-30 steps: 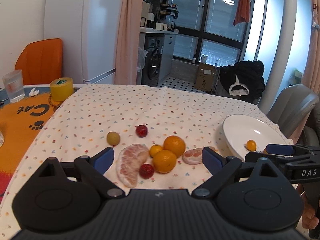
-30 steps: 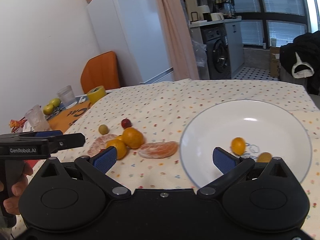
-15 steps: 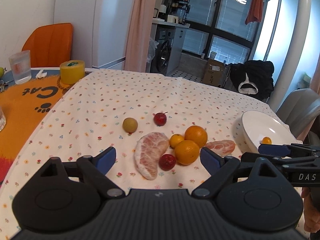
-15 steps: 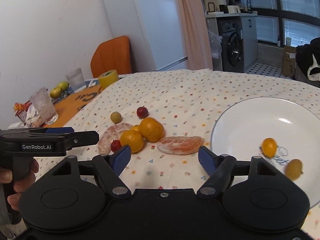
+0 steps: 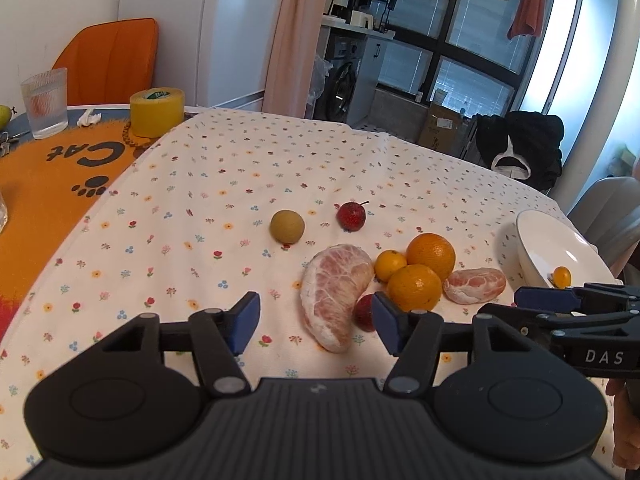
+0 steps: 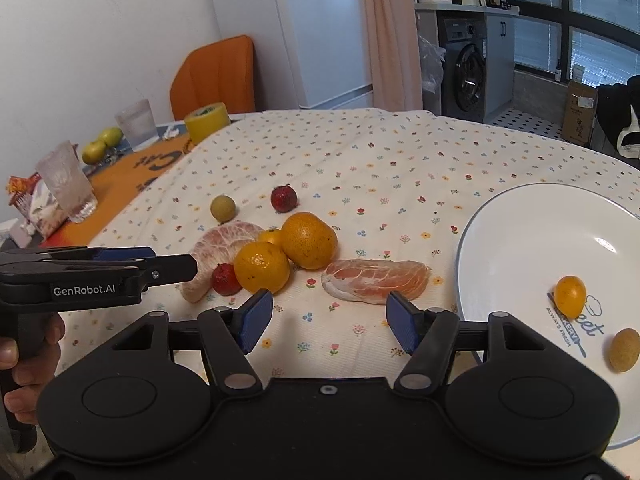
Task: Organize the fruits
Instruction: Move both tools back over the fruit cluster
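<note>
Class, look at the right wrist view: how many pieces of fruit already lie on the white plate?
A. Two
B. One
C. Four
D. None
A. On the white plate lie just two pieces, a small orange fruit and a brownish-yellow fruit beside the printed logo; all the other fruit is on the flowered tablecloth.

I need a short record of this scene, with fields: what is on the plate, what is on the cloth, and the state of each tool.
plate: one small orange fruit, one brownish fruit
cloth: two oranges, two peeled pomelo pieces, two red fruits, one small orange fruit, one brownish fruit
left tool: open, holds nothing
right tool: open, holds nothing
</note>
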### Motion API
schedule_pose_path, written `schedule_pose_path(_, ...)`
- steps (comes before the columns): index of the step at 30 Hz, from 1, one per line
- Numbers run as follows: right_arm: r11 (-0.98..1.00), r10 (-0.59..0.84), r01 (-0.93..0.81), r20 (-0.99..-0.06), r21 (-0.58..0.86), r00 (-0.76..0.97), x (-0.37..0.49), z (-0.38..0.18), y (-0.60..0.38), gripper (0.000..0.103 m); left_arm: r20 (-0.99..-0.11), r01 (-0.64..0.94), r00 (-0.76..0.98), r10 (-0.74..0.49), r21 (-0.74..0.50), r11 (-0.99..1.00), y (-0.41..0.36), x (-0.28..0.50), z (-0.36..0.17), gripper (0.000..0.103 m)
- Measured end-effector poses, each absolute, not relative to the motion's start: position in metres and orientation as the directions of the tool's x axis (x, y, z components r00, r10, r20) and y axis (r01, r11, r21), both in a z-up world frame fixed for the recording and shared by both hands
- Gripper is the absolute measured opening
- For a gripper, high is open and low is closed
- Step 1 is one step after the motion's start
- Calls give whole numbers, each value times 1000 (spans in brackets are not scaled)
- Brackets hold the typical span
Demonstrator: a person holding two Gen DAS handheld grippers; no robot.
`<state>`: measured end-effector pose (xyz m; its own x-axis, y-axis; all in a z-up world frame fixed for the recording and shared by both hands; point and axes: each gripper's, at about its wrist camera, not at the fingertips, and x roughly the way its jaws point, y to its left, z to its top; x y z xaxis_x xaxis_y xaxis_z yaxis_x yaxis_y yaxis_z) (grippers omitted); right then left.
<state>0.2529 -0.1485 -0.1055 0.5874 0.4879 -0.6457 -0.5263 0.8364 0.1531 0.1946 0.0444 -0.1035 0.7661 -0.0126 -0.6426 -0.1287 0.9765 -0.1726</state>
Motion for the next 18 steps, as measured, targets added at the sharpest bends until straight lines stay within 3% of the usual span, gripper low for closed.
schedule_pose_path(4,847,464,-515,-660,133,591,257,-108,-142,62,-656,-128,754,-17,-173,977,46,202,-110,55)
schedule_pose_path(18,863,413,-499,-677,78,609,278,-114,-128,66,-670,-120,742,-23,-166,979,47,218,-114,55)
